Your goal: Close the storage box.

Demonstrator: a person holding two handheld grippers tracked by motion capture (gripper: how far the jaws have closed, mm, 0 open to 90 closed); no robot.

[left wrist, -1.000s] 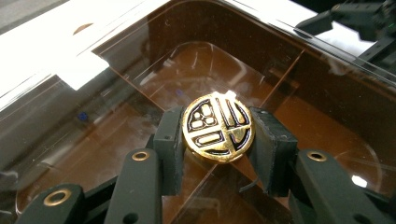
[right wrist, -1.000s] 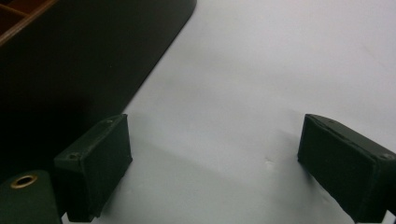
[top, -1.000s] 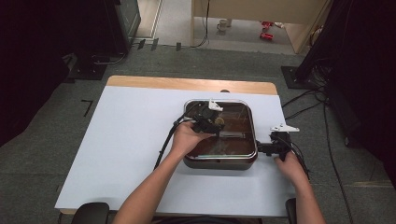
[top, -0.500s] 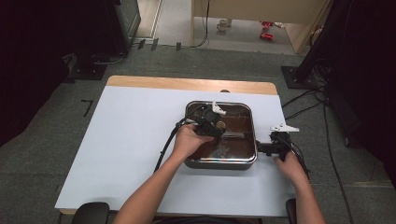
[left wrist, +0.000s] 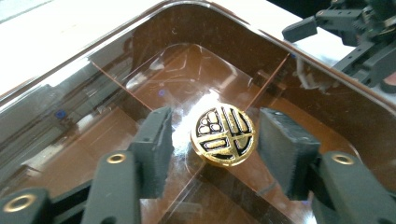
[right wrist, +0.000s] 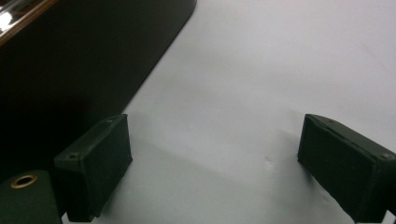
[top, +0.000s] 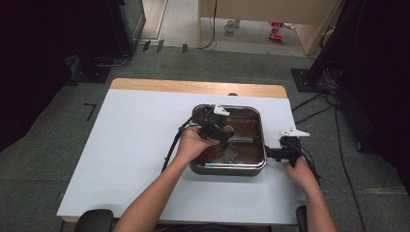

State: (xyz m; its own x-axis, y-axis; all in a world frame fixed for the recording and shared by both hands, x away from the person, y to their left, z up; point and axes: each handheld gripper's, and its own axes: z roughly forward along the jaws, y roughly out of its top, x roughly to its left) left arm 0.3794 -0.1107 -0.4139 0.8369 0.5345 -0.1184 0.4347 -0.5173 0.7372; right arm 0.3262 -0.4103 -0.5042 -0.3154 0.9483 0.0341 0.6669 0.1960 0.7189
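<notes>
Left tool [left wrist: 211, 140] is over the tray [top: 261, 126], jaws just opening, pads clear of the gold-and-black disc [left wrist: 223, 135], which lies released between them on the tray's clear insert. Tray sits toward the worktop [top: 121, 145] right edge. Right tool [right wrist: 215, 163] is released, jaws wide, just beside the tray's right wall.

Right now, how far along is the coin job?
Done: the gold coin lies flat inside the brown tray. In hand: the left tool has just been opening, pads clear of the coin. Right tool is open beside the tray. Left: withdrawing, likely.
</notes>
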